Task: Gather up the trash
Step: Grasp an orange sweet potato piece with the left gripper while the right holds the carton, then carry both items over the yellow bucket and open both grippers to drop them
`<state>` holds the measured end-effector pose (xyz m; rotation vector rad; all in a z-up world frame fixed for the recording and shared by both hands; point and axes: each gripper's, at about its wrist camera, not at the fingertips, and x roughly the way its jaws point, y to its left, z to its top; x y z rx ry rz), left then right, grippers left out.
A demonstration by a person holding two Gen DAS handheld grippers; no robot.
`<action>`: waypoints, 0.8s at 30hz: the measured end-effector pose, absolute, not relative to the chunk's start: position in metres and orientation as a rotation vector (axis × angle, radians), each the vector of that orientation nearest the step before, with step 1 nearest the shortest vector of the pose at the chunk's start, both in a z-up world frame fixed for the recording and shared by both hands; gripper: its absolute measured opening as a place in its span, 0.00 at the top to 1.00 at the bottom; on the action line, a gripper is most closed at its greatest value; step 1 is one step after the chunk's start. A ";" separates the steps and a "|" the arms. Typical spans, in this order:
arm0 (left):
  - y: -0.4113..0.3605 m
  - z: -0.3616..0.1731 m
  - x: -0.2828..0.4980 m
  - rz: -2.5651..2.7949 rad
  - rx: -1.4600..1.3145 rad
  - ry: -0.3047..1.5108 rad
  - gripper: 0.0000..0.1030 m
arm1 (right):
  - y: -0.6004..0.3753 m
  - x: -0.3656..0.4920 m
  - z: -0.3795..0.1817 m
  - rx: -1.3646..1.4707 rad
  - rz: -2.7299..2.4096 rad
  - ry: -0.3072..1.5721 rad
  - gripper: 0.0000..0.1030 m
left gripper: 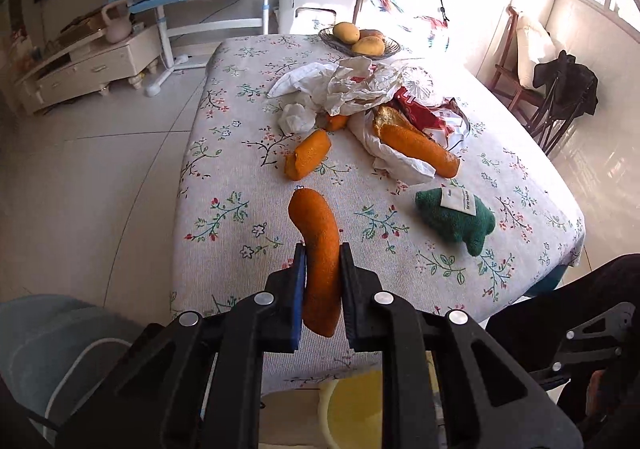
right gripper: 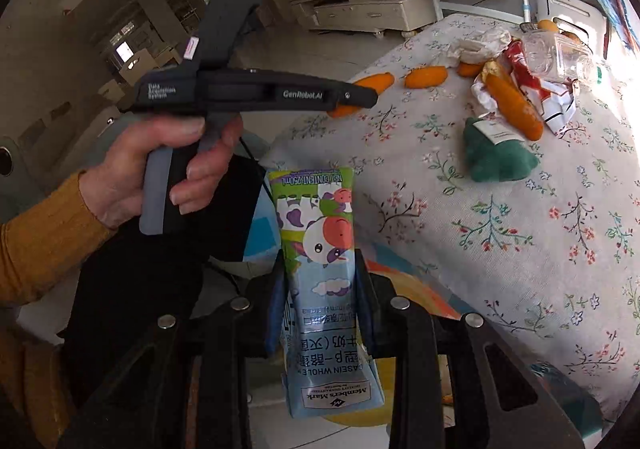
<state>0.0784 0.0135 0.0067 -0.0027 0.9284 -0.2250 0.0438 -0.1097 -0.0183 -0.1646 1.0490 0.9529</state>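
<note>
Right now the left gripper [left gripper: 323, 261] is clamped on a long orange peel [left gripper: 318, 261], jaws nearly together, angled down over the near edge of the bench [left gripper: 224, 169]; right gripper [right gripper: 320, 289] grips a milk carton [right gripper: 320, 249] at mid-width, held off the bench's near-left corner; left hand [right gripper: 160, 169] wraps its handle, thumb on top, mustard sleeve [right gripper: 44, 237]; more peels [left gripper: 308, 159], wrappers [left gripper: 344, 83] & a green cloth [left gripper: 456, 219] lie twd the bench centre.
</note>
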 end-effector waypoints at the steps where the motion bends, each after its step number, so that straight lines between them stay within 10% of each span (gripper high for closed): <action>1: 0.014 0.009 0.070 -0.232 -0.008 0.923 0.85 | -0.099 0.036 -0.028 -0.226 0.952 1.073 0.70; 24: -0.032 -0.010 -0.025 -0.327 0.052 0.947 0.85 | -0.165 0.065 0.010 0.066 0.593 0.888 0.45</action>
